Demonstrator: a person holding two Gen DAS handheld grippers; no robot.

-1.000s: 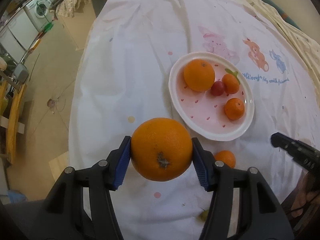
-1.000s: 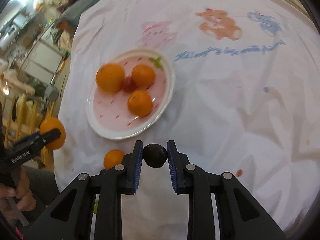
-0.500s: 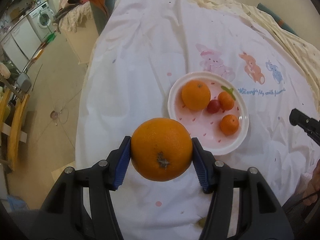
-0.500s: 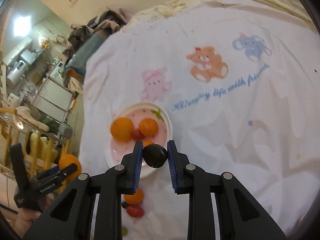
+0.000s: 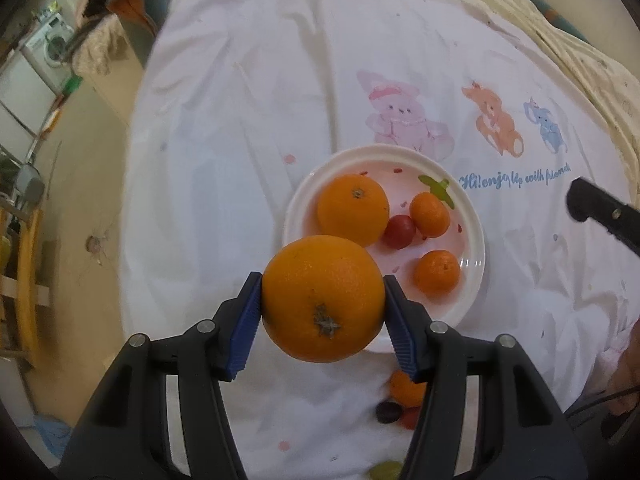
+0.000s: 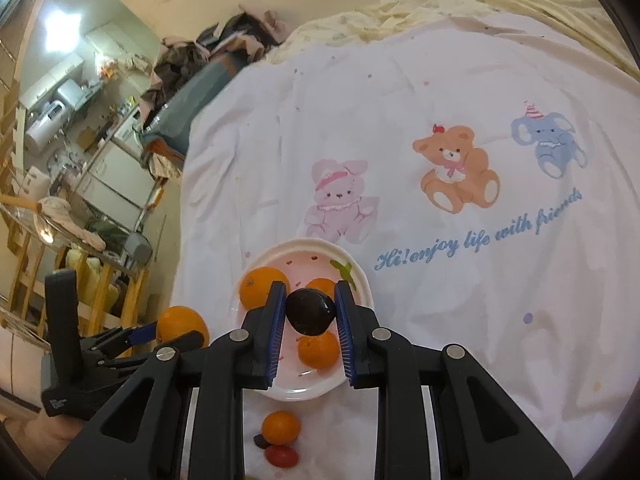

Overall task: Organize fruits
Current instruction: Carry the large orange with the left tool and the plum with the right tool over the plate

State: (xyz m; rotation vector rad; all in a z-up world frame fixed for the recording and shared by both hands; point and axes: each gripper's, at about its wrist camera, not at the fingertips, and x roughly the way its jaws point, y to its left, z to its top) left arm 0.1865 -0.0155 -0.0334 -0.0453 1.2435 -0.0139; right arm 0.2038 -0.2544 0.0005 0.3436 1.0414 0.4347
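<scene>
My left gripper (image 5: 323, 300) is shut on a large orange (image 5: 323, 298), held above the near left rim of the white plate (image 5: 476, 240). On the plate lie another large orange (image 5: 353, 209), two small mandarins (image 5: 430, 214) and a red cherry tomato (image 5: 399, 232). My right gripper (image 6: 311, 312) is shut on a dark plum (image 6: 311, 311), hanging over the same plate (image 6: 360, 276). The left gripper (image 6: 160, 334) with its orange (image 6: 180, 322) shows at the left of the right wrist view.
Near the plate's front edge lie a small mandarin (image 6: 281, 427), a dark fruit (image 6: 261, 442) and a red tomato (image 6: 282, 457); a green grape (image 5: 384, 470) lies closer still. The white printed cloth (image 6: 440, 120) covers a bed; the floor drops off at the left (image 5: 80, 184).
Both grippers have risen and drawn back with their fruit, so the plate looks smaller and farther. The loose fruits in front of the plate have come into view.
</scene>
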